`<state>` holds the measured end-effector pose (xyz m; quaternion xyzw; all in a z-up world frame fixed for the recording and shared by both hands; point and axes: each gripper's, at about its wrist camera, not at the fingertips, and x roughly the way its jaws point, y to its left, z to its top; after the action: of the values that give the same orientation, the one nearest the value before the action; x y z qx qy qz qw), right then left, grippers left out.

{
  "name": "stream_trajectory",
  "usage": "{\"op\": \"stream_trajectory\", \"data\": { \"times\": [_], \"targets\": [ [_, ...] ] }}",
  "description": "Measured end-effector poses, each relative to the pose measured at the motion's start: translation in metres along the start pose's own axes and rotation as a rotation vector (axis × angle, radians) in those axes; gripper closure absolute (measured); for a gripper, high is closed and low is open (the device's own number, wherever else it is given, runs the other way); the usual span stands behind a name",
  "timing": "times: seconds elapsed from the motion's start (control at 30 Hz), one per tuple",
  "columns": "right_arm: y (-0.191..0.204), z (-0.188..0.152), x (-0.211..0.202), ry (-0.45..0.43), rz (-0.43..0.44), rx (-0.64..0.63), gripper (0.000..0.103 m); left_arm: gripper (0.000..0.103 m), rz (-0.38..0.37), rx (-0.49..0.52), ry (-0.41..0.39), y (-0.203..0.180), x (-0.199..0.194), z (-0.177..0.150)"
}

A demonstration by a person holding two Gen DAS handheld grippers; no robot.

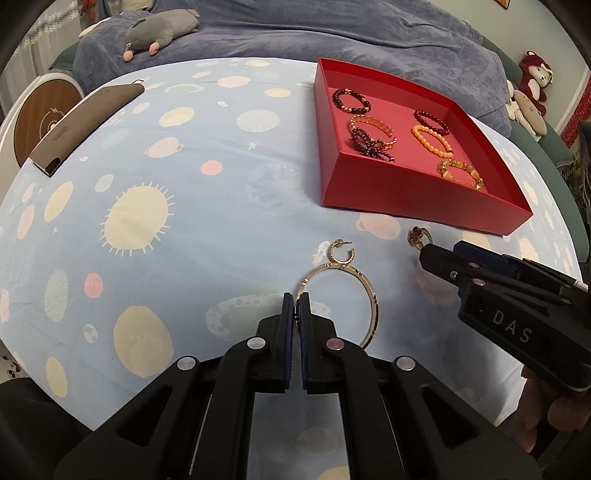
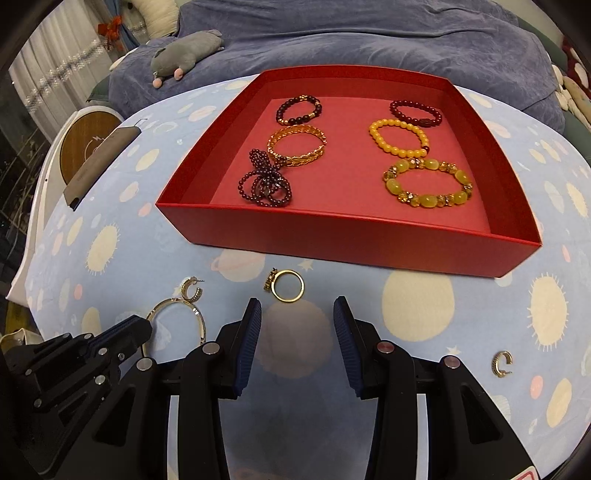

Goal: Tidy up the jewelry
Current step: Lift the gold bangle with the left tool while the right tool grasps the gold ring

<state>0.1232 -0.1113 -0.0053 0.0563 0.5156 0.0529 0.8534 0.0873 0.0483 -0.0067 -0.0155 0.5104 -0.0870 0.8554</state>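
Observation:
A red tray [image 1: 373,184] [image 2: 332,236] holds several beaded bracelets. On the cloth in front of it lie a thin gold bangle [image 1: 365,284] [image 2: 201,321], a small gold hoop earring [image 1: 341,253] [image 2: 192,290], a gold ring [image 1: 417,234] [image 2: 288,286] and a second hoop earring [image 2: 502,363]. My left gripper [image 1: 296,299] is shut on the bangle's left rim. My right gripper [image 2: 297,314] is open just short of the ring; its fingers [image 1: 443,258] show in the left wrist view.
A grey case [image 1: 85,122] [image 2: 96,166] lies at the table's far left. A bed with a grey plush toy [image 1: 159,29] [image 2: 188,51] lies behind the table. Blue planet-print cloth [image 1: 166,221] covers the table.

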Motion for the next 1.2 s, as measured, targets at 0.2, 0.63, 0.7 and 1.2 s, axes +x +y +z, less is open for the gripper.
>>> {"op": "stream_trajectory", "data": {
  "times": [0.2,0.63,0.7,1.2],
  "targets": [
    [0.006,0.008,0.009,-0.006,-0.007,-0.013,0.063,0.100,-0.010,-0.010,0.004,0.003,0.005,0.003],
    [-0.009,-0.005,-0.008,-0.014,-0.032,-0.005,0.080,0.100,-0.035,-0.007,-0.011,-0.004,-0.002,0.008],
    [-0.014,-0.010,-0.016,-0.019,-0.033,0.007,0.080,0.100,-0.042,0.001,-0.019,-0.009,-0.007,0.010],
    [-0.057,-0.027,-0.051,-0.043,-0.058,0.078,0.096,0.100,-0.066,0.065,-0.048,-0.044,-0.026,0.013]
  ]
}}
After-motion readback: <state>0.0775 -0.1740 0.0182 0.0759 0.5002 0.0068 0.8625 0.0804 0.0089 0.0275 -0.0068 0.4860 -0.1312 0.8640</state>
